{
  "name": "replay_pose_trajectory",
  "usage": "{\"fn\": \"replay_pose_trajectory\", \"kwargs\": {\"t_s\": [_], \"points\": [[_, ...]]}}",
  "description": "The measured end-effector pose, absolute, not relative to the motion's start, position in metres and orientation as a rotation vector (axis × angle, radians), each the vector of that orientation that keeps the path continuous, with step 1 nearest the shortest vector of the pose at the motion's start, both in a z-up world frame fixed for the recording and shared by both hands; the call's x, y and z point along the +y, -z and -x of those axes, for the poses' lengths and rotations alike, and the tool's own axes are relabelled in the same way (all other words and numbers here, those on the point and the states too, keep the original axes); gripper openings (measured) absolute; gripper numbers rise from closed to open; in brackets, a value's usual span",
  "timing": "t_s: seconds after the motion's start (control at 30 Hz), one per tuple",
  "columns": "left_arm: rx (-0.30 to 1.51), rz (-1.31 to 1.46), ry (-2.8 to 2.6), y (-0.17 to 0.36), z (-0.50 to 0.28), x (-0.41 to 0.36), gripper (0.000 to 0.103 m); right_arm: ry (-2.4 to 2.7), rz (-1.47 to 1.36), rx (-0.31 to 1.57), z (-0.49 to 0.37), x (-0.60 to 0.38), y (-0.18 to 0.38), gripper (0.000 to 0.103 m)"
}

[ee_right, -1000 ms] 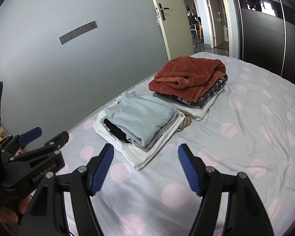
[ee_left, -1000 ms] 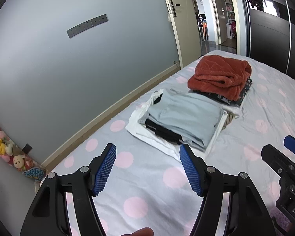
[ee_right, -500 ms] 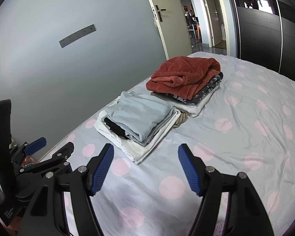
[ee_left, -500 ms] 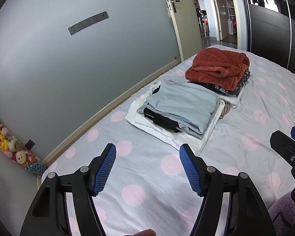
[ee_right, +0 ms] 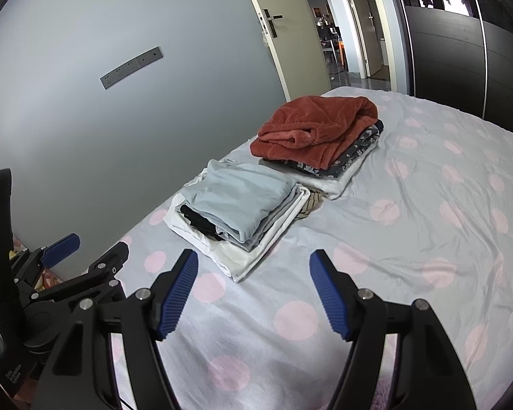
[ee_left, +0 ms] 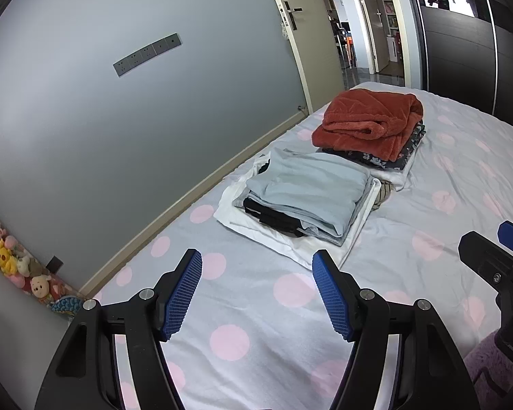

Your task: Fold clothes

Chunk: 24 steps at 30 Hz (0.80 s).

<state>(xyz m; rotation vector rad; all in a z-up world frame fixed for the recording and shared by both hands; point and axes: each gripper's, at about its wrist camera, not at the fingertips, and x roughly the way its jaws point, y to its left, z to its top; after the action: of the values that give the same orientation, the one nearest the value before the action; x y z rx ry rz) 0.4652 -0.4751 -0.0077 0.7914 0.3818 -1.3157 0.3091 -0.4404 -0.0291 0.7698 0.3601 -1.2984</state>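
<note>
Folded clothes (ee_left: 304,201) well beyond both grippers' wide, empty jaws; left gripper (ee_left: 256,294), right gripper (ee_right: 253,294).

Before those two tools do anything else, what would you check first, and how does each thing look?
1. Left tool open and holding nothing: ok.
2. Right tool open and holding nothing: ok.
3. Near pile, light blue garment on top, folded flat: ok.
4. Far pile, red fleece on top, bunched but resting: ok.
5. Bedsheet bare beside the piles: ok.
6. Another garment waiting to be folded: cannot tell.
</note>
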Motion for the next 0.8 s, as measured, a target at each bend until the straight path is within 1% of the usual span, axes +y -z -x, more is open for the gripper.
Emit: {"fn": "replay_pose_trajectory", "kwargs": {"t_s": [0.8], "points": [[0.361, -0.793, 1.302, 0.0049, -0.4586, -0.4646, 0.069, 1.286, -0.789, 0.348, -0.3011, -0.4304, 0.0298, 0.067]]}}
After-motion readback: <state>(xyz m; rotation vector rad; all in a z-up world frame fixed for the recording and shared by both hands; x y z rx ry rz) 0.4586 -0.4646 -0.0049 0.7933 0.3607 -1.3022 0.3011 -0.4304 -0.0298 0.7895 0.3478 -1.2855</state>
